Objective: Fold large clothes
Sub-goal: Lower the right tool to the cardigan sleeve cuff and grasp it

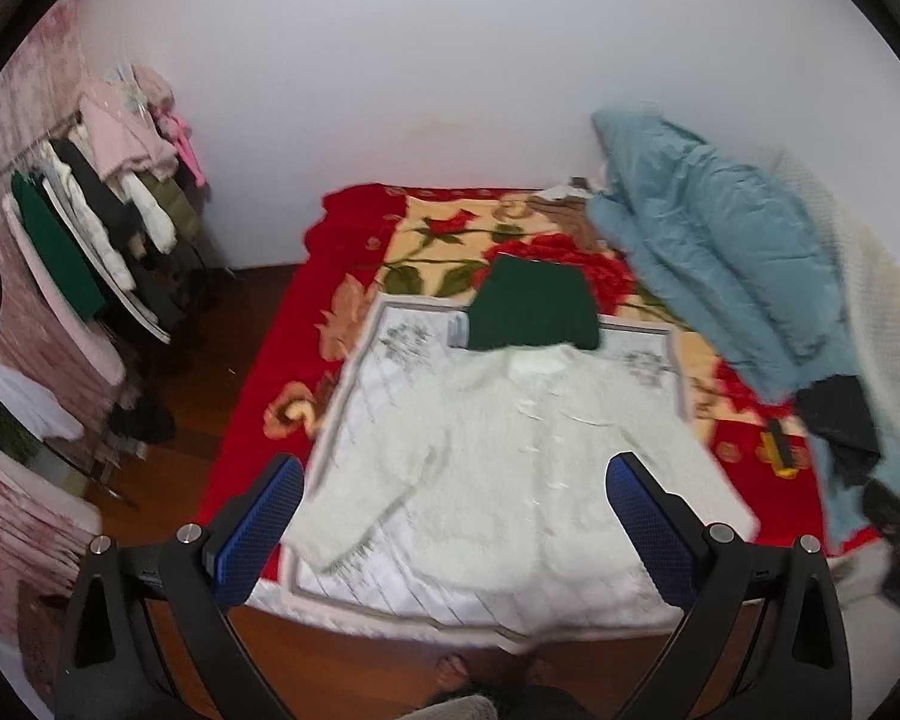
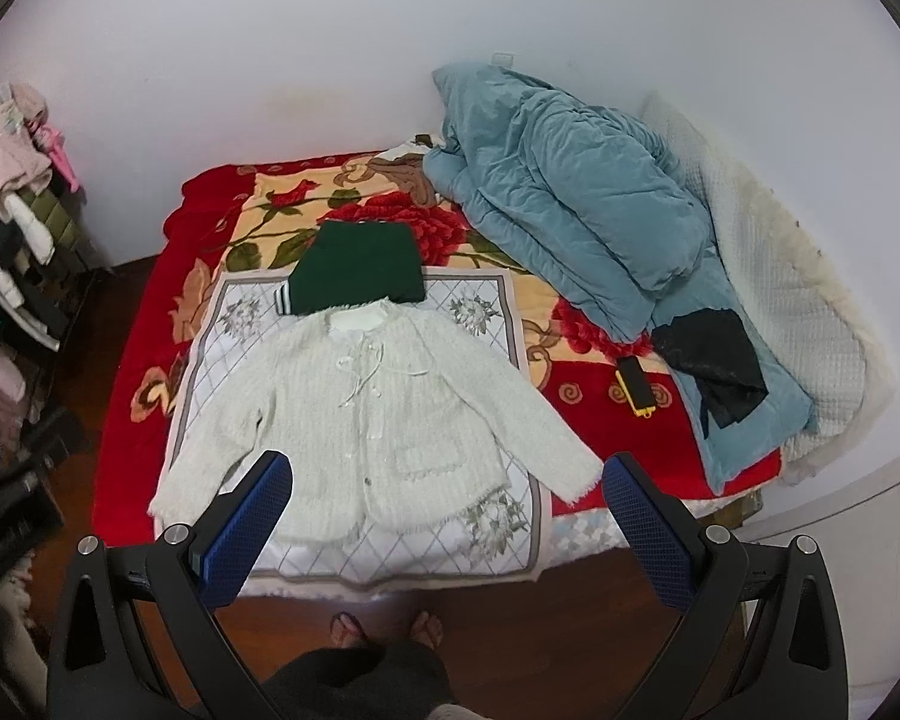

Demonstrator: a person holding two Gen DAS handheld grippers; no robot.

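Cardigan (image 2: 378,414) spread flat ahead of both claws (image 1: 453,522) (image 2: 444,516), jaws apart, empty; only right view shows yellow device (image 2: 635,394) clearly.

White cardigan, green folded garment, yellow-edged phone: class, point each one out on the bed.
White cardigan (image 2: 384,414), right wrist view, on its front panel.
Green folded garment (image 2: 360,267), right wrist view, its middle.
Yellow-edged phone (image 2: 635,385), right wrist view, its dark face.

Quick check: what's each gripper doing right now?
Left gripper: open, holding nothing.
Right gripper: open, holding nothing.
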